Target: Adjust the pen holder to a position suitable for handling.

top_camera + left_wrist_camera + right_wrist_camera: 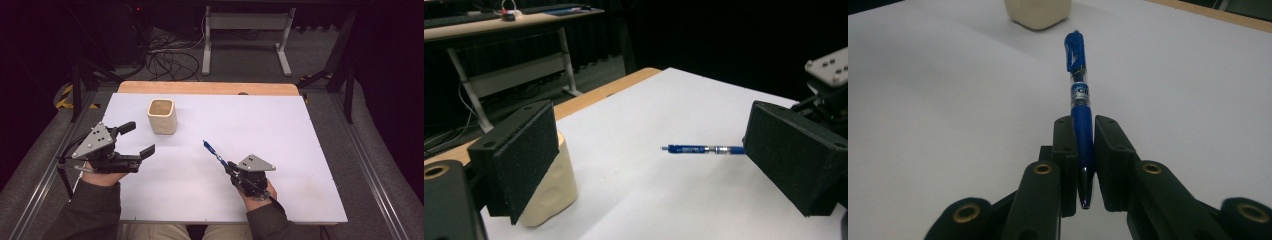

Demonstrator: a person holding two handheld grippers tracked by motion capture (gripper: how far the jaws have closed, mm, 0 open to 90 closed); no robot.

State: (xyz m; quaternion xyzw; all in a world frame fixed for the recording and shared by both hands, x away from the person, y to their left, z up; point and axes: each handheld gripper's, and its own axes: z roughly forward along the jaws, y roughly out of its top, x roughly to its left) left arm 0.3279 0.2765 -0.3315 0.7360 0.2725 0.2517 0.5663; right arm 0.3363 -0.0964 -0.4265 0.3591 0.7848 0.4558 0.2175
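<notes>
**Pen clamped in the right gripper, left gripper wide open by the cup**

The white table [280, 130] is the largest thing here, and the cream cup [162, 116] standing on it serves as the landmark. The cup sits upright, its mouth open to the top, on the far left part of the white surface, with a strip of bare wood [207, 88] running along the table's edge beyond it.

The left gripper [137, 139] is held on the near-left side of the cup, close to it but not touching. Its jaws stand far apart with nothing between the pads; in the left gripper view one black pad overlaps the cup's side, and the other sits well off toward the pen.

The right gripper [229, 167] lies to the near right of the cup, well apart from it. Its jaws are closed tight on the blue pen [1081, 115], pinching the barrel near the writing tip.

The pen sticks out of those jaws with its capped end pointing back toward the cup, still well short of it. In the left gripper view the pen appears level and clear of the table.
</notes>
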